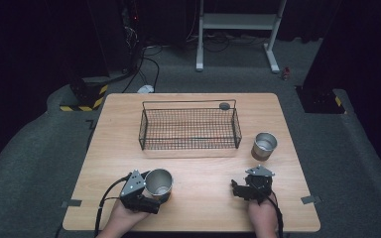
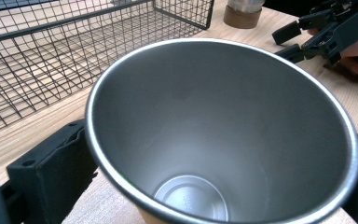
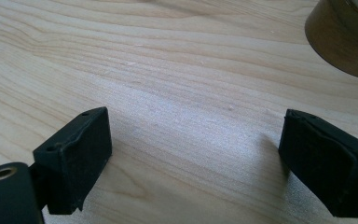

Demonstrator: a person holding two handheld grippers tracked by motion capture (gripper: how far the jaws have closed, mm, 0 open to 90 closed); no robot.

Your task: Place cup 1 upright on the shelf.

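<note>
Currently clamping steel cup (image 1: 158, 183) in left gripper (image 1: 151, 191) near wire basket (image 1: 189, 130). Right gripper (image 1: 239, 189) wide apart over bare table (image 1: 203, 198), gripping nothing.

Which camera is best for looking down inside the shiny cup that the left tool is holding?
The left gripper view: the cup sits between the left tool's jaws, open mouth toward the camera, bottom visible and empty. The high view shows the cup small, beside the left tool.

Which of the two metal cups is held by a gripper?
The near-left cup, between the left gripper's jaws; the other cup stands free beside the basket.
</note>
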